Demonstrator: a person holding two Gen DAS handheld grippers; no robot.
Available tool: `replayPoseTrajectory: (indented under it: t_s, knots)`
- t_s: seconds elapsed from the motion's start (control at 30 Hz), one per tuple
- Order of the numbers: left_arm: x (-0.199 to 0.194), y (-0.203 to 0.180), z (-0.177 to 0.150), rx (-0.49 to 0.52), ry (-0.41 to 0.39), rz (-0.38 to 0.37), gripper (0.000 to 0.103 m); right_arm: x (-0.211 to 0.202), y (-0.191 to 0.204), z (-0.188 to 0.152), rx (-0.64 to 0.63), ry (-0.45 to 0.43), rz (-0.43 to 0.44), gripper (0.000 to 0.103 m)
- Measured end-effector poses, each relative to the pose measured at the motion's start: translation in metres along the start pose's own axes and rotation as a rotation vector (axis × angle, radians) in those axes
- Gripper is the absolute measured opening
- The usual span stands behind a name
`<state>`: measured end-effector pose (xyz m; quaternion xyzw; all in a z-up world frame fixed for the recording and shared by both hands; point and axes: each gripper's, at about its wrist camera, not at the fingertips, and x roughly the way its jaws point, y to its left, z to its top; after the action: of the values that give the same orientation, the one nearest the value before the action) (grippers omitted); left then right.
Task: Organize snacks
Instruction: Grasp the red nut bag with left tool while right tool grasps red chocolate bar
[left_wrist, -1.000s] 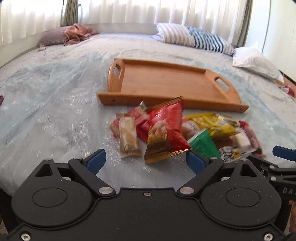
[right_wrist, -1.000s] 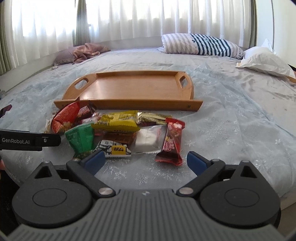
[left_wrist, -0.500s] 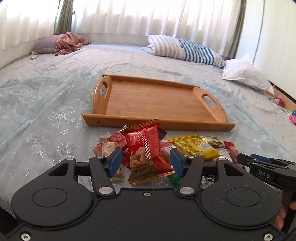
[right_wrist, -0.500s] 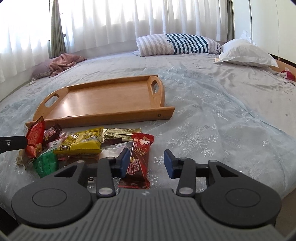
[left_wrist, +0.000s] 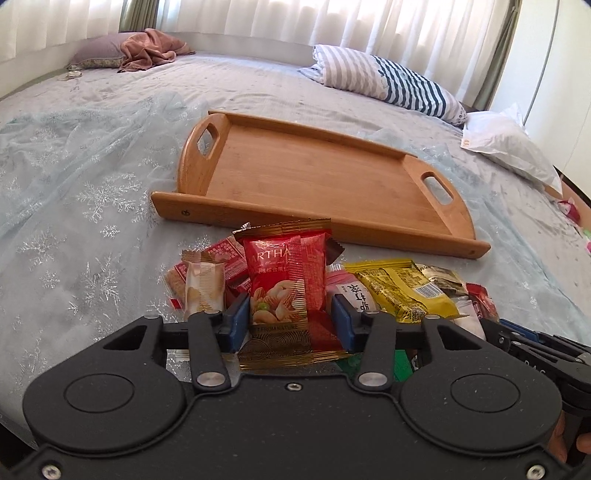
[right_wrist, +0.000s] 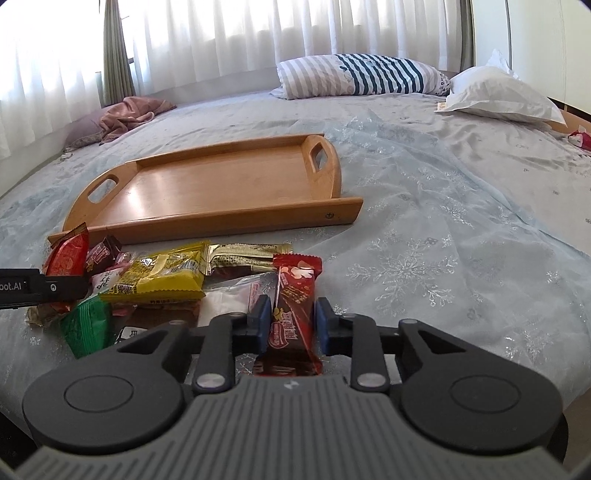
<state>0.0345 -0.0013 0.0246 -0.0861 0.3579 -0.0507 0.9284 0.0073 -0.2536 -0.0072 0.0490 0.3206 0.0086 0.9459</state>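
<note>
Bed (left_wrist: 92, 192): left tool (left_wrist: 290, 325) closing on red "ARTHA" nut pack (left_wrist: 286, 273); right tool (right_wrist: 291, 325) closing on red bar (right_wrist: 295, 306).

You have the tray (left_wrist: 317, 177) lying on the bed (left_wrist: 74, 206) with the snack pile (left_wrist: 399, 291) just before its near edge; 2 pillows (right_wrist: 362, 75) lie behind, along the bed's far edge.

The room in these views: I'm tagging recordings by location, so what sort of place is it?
Most likely a bedroom. The snacks and wooden tray lie on a wide bed under a snowflake-patterned cover, with a striped pillow at its far side and curtained windows behind.
</note>
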Motion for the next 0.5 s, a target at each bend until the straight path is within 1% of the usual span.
replayPoseTrajectory:
  t_s: [0.13, 0.3, 0.43, 0.5]
  knots:
    - [-0.007, -0.002, 0.003, 0.003, -0.016, -0.005, 0.043, -0.002, 0.001, 0.001, 0.005, -0.009, 0.005, 0.027]
    - [-0.019, -0.004, 0.01, 0.038, -0.063, 0.026, 0.043, -0.008, 0.001, 0.005, 0.007, -0.032, 0.003, 0.027]
    - [-0.023, -0.001, 0.021, 0.026, -0.068, -0.003, 0.042, -0.012, 0.002, 0.015, 0.002, -0.054, 0.008, 0.027]
    - [-0.023, 0.0, 0.028, 0.025, -0.072, -0.003, 0.042, -0.012, 0.003, 0.021, -0.002, -0.063, 0.013, 0.027]
